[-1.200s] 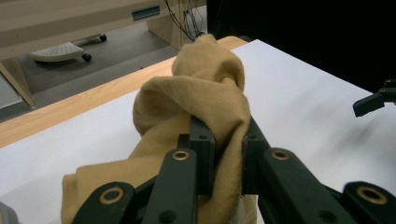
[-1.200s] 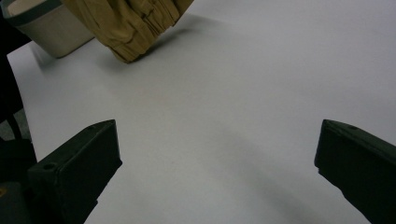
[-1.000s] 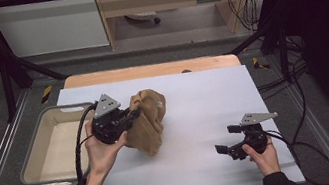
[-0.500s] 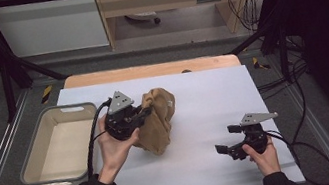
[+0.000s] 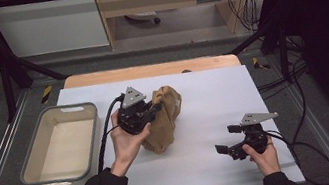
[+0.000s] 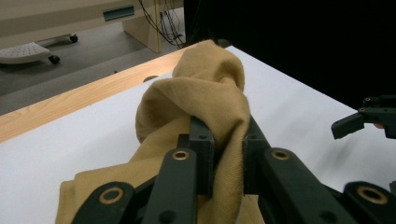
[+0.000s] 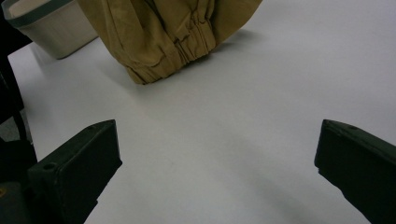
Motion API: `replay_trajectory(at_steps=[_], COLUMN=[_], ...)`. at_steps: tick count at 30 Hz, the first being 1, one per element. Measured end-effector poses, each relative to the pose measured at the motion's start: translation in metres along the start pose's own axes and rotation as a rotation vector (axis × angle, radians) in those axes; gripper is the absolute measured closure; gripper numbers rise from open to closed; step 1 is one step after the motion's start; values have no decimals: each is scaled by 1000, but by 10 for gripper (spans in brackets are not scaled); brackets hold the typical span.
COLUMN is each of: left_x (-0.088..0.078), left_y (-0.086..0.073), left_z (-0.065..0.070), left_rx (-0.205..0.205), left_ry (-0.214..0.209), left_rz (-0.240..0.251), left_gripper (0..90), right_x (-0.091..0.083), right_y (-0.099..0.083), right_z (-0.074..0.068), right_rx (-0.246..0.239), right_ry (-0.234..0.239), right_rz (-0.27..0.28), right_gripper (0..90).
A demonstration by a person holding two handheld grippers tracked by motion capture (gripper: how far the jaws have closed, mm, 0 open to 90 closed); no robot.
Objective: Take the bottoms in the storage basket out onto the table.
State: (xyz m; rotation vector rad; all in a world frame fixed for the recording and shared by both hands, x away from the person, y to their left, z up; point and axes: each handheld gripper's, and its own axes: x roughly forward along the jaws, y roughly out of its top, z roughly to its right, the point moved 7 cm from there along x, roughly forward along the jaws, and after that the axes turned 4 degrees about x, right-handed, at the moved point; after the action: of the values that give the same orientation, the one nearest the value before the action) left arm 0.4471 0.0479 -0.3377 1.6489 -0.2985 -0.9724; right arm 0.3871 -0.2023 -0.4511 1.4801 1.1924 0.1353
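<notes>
1. Two hands reach in from the near edge of the table, each holding tongs.
2. Left tongs point toward the far right and are clamped tight on a bunched fold of the tan cloth.
3. That cloth hangs from the pinch, its lower end touching the table beside the grey bin.
4. Right tongs sit low near the right front edge, pointing left, spread wide with nothing between them.

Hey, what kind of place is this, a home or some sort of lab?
Probably a lab: a dark metal frame surrounds the white table, loose cables trail across the floor.
</notes>
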Motion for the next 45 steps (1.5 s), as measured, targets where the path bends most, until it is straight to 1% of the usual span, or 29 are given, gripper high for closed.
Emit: replay_trajectory(at_steps=[5, 12, 24, 27, 34, 45], left_x=[7, 12, 20, 22, 29, 37], left_y=[0, -2, -12, -16, -27, -46], left_z=[3, 5, 11, 11, 12, 13], left_rx=[-9, -3, 15, 12, -6, 16], left_ry=[-13, -17, -34, -36, -62, -48], left_rz=[-1, -4, -20, -25, -41, -70], left_gripper=[795, 794, 789, 786, 779, 743], right_x=[0, 0, 0, 0, 0, 1], right_y=[0, 0, 0, 0, 0, 0], right_z=[0, 0, 0, 0, 0, 0], right_rx=[-1, -1, 0, -1, 1, 0], right_ry=[0, 0, 1, 1, 1, 0], right_rz=[0, -1, -1, 0, -2, -2], right_gripper=[7, 7, 7, 7, 7, 7])
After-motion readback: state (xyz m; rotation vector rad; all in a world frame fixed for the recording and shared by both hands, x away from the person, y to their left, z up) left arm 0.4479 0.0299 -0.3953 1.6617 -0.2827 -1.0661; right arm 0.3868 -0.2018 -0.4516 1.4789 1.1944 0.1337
